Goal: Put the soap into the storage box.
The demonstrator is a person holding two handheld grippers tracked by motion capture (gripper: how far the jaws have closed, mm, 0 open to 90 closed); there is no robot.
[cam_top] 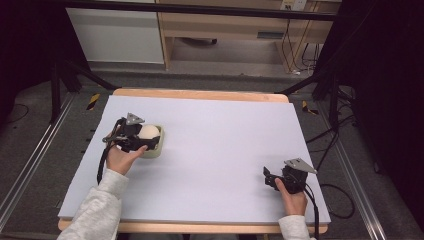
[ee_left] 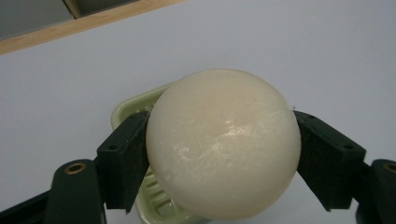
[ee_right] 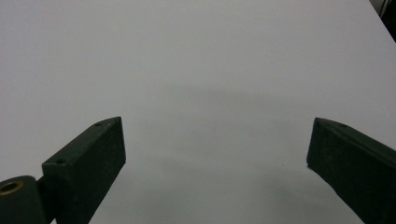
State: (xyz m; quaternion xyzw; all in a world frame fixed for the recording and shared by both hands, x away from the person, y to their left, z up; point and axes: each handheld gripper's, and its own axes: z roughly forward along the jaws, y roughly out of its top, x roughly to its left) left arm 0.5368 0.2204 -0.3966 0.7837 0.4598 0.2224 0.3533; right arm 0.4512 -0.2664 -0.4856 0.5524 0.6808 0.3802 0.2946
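Left gripper (ee_left: 223,154) clamps the ball (ee_left: 223,144) over the dish (cam_top: 157,145), frame left; right gripper (ee_right: 215,154) gapes idle. Next: you lower it in gently, then release.

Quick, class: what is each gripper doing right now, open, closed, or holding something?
Left gripper: closed on the round cream soap, above the green soap dish.
Right gripper: open, holding nothing.

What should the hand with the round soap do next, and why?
Probably lower it a little and open up. The left tool grips the round cream soap on both sides, right above the pale green soap dish, so a short drop would likely seat it there.
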